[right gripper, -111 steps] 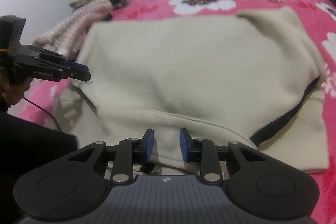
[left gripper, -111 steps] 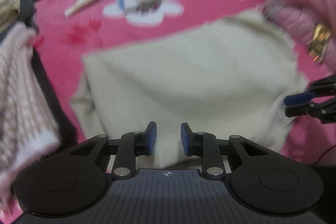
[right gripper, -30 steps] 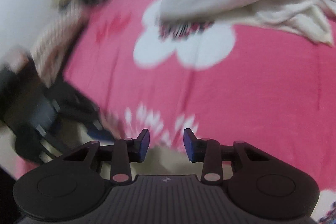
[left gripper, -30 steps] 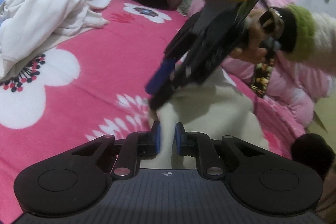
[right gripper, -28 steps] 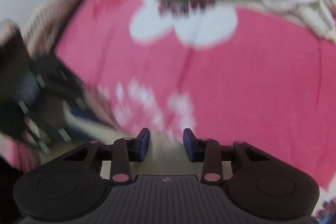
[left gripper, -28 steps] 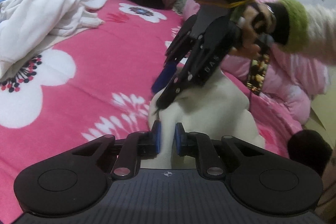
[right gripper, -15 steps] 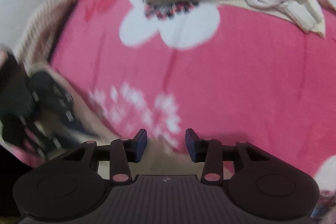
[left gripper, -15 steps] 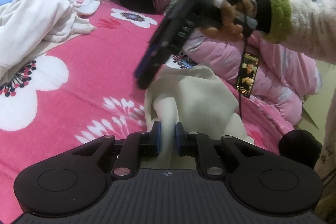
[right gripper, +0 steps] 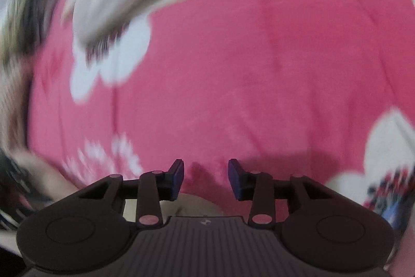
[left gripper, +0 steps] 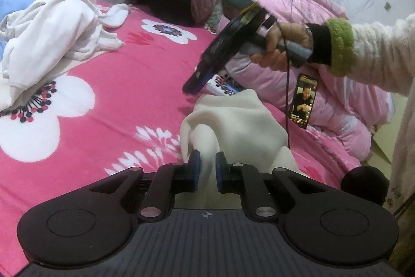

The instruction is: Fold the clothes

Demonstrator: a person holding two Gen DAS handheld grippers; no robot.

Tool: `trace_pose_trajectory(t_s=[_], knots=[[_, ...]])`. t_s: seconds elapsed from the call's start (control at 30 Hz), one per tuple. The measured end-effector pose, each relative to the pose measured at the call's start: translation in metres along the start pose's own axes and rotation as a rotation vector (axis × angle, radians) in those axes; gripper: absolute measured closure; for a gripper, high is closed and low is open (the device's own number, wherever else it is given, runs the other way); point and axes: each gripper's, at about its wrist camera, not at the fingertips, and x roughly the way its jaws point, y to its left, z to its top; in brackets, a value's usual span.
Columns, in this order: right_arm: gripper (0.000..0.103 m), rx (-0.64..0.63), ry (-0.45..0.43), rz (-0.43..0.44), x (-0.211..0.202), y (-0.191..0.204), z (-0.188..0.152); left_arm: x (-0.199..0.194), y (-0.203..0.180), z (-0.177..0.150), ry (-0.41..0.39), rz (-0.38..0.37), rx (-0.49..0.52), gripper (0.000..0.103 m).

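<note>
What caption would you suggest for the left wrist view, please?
Left gripper pinching a cream garment over the pink floral bedspread, right gripper poised above.

Soft, even indoor light on the left wrist view, pretty sharp, only mild shadow under the cream garment (left gripper: pixel 241 126). Heavy motion smear across the right wrist view, pink floral blanket (right gripper: pixel 246 69) streaky. Strong fisheye bending plus dark corners on both.

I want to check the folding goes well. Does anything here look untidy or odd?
Yes. The cream garment is bunched into a lump on the pink blanket, pinched by the left gripper, not flat. A white heap of clothes lies crumpled behind it.
</note>
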Motion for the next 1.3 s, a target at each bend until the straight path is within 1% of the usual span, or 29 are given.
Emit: trace_pose_trajectory(t_s=[0.07,0.13,0.23,0.3,0.43,0.6,0.67,0.77,0.83,0.9,0.93,0.97,1.0,1.03,1.07,1.1,1.2,1.23,1.27,1.3], knots=[[0.061,0.101,-0.029,0.087,-0.012,-0.011,-0.005,0.002,0.000,0.000,0.005,0.003,0.001,0.092],[0.061,0.141,-0.040,0.133,-0.019,-0.014,-0.013,0.004,0.002,0.000,0.010,0.007,-0.003,0.092],[0.061,0.189,-0.023,0.176,-0.024,-0.019,-0.025,0.007,0.005,0.000,0.014,0.013,-0.019,0.092],[0.061,0.212,0.001,0.182,-0.019,-0.019,-0.033,0.009,0.007,0.001,0.017,0.014,-0.026,0.092],[0.061,0.209,0.022,0.236,-0.016,-0.015,-0.036,0.011,0.007,0.001,0.024,0.019,-0.022,0.091],[0.060,0.183,0.048,0.247,-0.011,-0.008,-0.037,0.011,0.007,0.001,0.025,0.021,-0.027,0.091],[0.060,0.180,0.062,0.237,-0.007,-0.007,-0.039,0.011,0.007,0.001,0.024,0.021,-0.026,0.091],[0.060,0.188,0.098,0.197,0.005,-0.008,-0.042,0.012,0.007,0.001,0.026,0.019,-0.027,0.091],[0.061,0.219,0.103,0.221,0.010,-0.013,-0.044,0.012,0.007,0.001,0.027,0.014,-0.028,0.090],[0.062,0.194,0.078,0.235,0.011,-0.010,-0.044,0.014,0.007,0.002,0.032,0.009,-0.026,0.089],[0.065,0.177,0.064,0.240,0.012,-0.007,-0.044,0.015,0.007,0.003,0.036,0.007,-0.022,0.088],[0.075,0.160,0.049,0.245,0.012,-0.005,-0.043,0.017,0.007,0.004,0.040,0.006,-0.014,0.087],[0.081,0.143,0.035,0.250,0.013,-0.003,-0.043,0.020,0.007,0.006,0.043,0.007,-0.007,0.085],[0.087,0.126,0.020,0.256,0.013,0.000,-0.042,0.024,0.008,0.008,0.043,0.011,-0.004,0.081],[0.090,0.114,0.008,0.252,0.013,0.001,-0.043,0.029,0.010,0.011,0.043,0.016,-0.011,0.078],[0.091,0.104,-0.004,0.246,0.013,0.002,-0.044,0.035,0.012,0.013,0.048,0.021,-0.019,0.078],[0.092,0.077,-0.050,0.231,0.007,0.007,-0.050,0.060,0.018,0.016,0.100,0.038,-0.035,0.078],[0.093,0.064,-0.070,0.220,0.004,0.009,-0.052,0.066,0.016,0.016,0.110,0.052,-0.016,0.081],[0.093,0.051,-0.090,0.209,0.000,0.012,-0.055,0.069,0.013,0.016,0.111,0.063,0.002,0.085],[0.093,0.035,-0.110,0.186,-0.004,0.015,-0.058,0.067,0.009,0.016,0.095,0.068,0.018,0.087]])
